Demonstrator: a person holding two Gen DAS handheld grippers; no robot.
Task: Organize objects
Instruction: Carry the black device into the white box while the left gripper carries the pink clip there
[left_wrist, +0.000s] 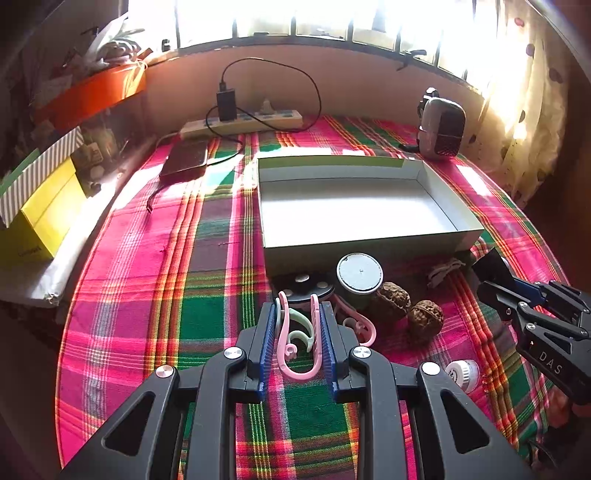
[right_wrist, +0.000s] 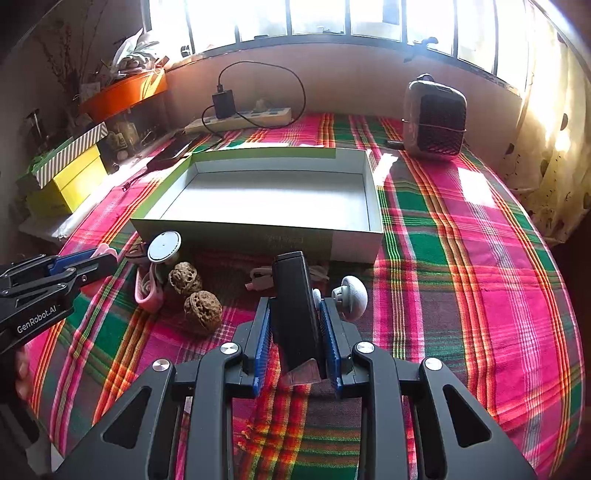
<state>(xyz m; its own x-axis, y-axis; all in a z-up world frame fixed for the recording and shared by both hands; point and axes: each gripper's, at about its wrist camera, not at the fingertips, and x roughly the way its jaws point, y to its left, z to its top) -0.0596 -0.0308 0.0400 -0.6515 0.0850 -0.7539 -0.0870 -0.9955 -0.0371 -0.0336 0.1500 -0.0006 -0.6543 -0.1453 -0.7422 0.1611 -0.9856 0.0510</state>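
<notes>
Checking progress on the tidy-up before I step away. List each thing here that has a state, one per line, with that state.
Left hand-held gripper: shut on the pink and green hooks.
Right hand-held gripper: shut on a black flat object.
White box: open, nothing inside.
Two walnuts: loose on the cloth, whole.
Round white-topped container: lying on its side by the box.
Charger: plugged into the power strip.

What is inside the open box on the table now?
Nothing shows inside the box: its white floor is bare. Only the strip just behind its near wall is hidden in both views.
</notes>
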